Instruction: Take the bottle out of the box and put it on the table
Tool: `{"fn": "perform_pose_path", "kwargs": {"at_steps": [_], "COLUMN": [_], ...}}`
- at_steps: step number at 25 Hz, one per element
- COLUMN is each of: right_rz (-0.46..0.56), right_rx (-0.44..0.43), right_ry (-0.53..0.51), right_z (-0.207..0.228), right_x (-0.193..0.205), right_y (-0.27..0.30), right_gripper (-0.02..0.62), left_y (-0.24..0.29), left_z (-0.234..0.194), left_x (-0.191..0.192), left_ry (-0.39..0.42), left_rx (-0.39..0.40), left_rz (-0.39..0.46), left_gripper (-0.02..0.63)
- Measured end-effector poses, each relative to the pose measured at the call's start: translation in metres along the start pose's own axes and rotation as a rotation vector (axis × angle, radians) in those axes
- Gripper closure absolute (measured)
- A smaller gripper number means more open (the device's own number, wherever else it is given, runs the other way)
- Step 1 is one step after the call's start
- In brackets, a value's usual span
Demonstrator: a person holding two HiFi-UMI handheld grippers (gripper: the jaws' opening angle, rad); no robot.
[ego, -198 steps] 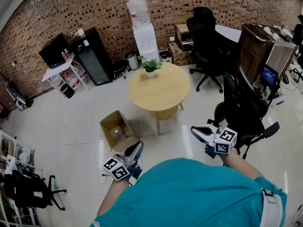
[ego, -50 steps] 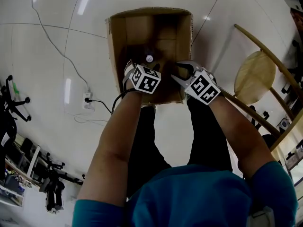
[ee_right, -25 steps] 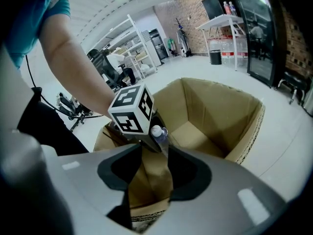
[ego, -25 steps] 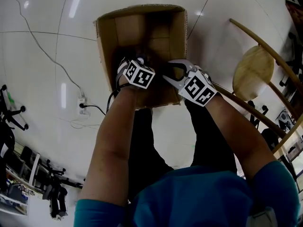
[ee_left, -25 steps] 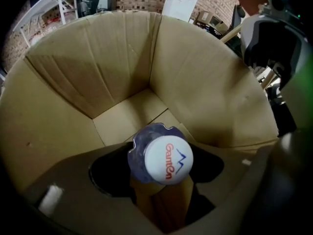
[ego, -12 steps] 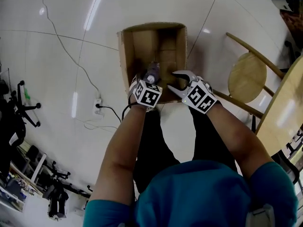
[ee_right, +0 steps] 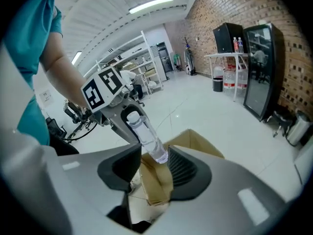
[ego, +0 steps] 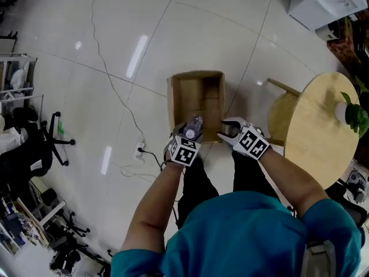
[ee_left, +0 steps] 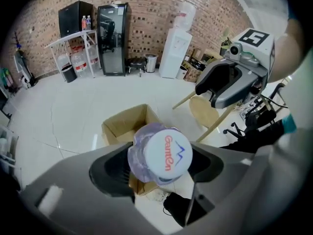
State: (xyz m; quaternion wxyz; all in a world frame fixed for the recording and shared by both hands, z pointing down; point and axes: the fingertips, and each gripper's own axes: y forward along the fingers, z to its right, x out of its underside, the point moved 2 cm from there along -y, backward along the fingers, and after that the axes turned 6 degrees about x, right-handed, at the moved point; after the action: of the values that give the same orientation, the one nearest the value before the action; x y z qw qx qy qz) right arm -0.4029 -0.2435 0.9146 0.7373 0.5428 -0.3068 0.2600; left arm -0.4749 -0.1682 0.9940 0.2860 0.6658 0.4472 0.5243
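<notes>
A clear plastic bottle (ego: 193, 127) with a white cap (ee_left: 168, 156) is held cap-up above the near edge of the open cardboard box (ego: 199, 100) on the floor. My left gripper (ego: 189, 134) is shut on its body; its jaws press both sides of the bottle (ee_left: 146, 155). The right gripper view shows the bottle (ee_right: 148, 135) tilted in the left gripper (ee_right: 122, 119) over the box (ee_right: 155, 180). My right gripper (ego: 230, 129) hangs just right of the bottle, open, with nothing between its fingers. The left gripper view shows the right gripper (ee_left: 230, 80) too.
A round wooden table (ego: 320, 131) stands at the right, with a potted plant (ego: 353, 113) on it and a wooden stool (ego: 281, 117) tucked beneath. A cable and wall plug (ego: 140, 150) lie left of the box. An office chair (ego: 34, 149) is at far left.
Both grippers have risen well above the box, the left one carrying the bottle up with it. The box now looks smaller and farther below, and the table has come into view.
</notes>
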Motion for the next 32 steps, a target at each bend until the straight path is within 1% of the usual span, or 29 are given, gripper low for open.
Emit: {"fn": "perform_pose_path", "kwargs": {"at_steps": [6,10,12,15,17,20,22,25,29,32], "right_rz": [0.093,0.172,0.202,0.218,0.229,0.254,0.275,0.294,0.323,0.34], "right_rx": [-0.035,-0.058,-0.081,-0.116,-0.132,-0.133,-0.116,-0.059,0.068,0.178], "right_ry": [-0.078,-0.146,-0.203,-0.286,-0.306,-0.295,-0.284,-0.281,-0.221,-0.183], "right_z": [-0.058,-0.108,-0.118,-0.123,-0.131,-0.147,-0.153,-0.17,-0.209,-0.235], "right_x": [-0.046,-0.051,-0.057,-0.072,-0.079,-0.081,-0.081,-0.09,-0.121,-0.122], "right_y": [-0.105,-0.165,-0.188,-0.224,-0.246,-0.274,-0.291,-0.312,-0.351,-0.382], "right_gripper": [0.426,0.426,0.426,0.426,0.426,0.426,0.426,0.426,0.426,0.426], "left_y": [-0.09,-0.137,-0.158,-0.191,-0.213,-0.239,-0.251,-0.275,-0.326,-0.345], "left_z": [0.083,0.143,0.164,0.189,0.203,0.221,0.23,0.241,0.259,0.276], "left_x": [-0.021,-0.014,-0.02,-0.038,-0.041,-0.032,-0.031,-0.027,-0.009,0.0], "left_ry": [0.014,0.05,0.045,0.033,0.034,0.019,0.046,0.126,0.232,0.322], "left_rx": [-0.053,-0.103,-0.134,-0.176,-0.197,-0.208,-0.21,-0.183,-0.094,-0.03], "left_rz": [0.032,0.087,0.111,0.152,0.187,0.208,0.214,0.219,0.217,0.214], "left_gripper": [0.287,0.287,0.287,0.287,0.287,0.287,0.287,0.287,0.287,0.287]}}
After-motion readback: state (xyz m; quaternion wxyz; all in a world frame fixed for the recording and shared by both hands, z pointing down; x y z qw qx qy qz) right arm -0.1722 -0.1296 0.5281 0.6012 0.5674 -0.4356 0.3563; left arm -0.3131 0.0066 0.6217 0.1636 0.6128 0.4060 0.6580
